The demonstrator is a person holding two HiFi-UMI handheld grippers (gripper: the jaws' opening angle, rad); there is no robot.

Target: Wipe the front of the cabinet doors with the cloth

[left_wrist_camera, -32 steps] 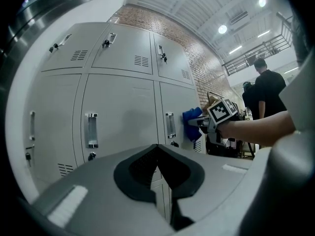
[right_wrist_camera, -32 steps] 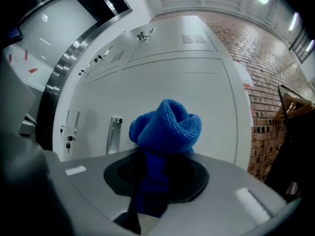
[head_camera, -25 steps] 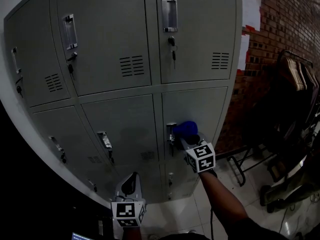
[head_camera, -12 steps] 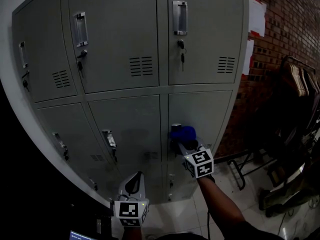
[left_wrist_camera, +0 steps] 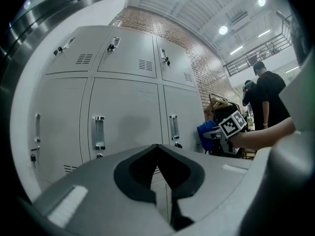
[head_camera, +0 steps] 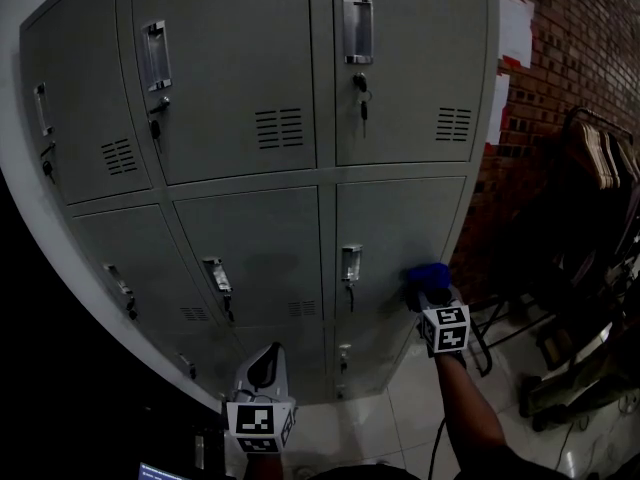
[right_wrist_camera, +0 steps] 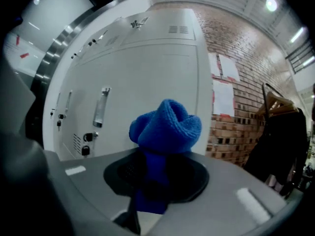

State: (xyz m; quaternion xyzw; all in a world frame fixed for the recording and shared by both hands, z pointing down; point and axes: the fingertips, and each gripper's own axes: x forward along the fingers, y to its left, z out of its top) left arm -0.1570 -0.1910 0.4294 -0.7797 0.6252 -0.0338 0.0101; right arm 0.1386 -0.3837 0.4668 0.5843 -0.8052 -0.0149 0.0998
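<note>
My right gripper [right_wrist_camera: 155,181] is clamped tight on the blue cloth [right_wrist_camera: 167,127], which bunches up above the jaws. The cloth seems to press the lower right cabinet door [head_camera: 390,218] near its right edge, right of the handle [head_camera: 350,263], though the dim light makes contact hard to confirm. My left gripper [left_wrist_camera: 160,176] is closed on nothing, held low before the cabinet.

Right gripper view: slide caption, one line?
Right tool shut on a bunched blue cloth, facing the grey cabinet door beside a brick wall.
</note>
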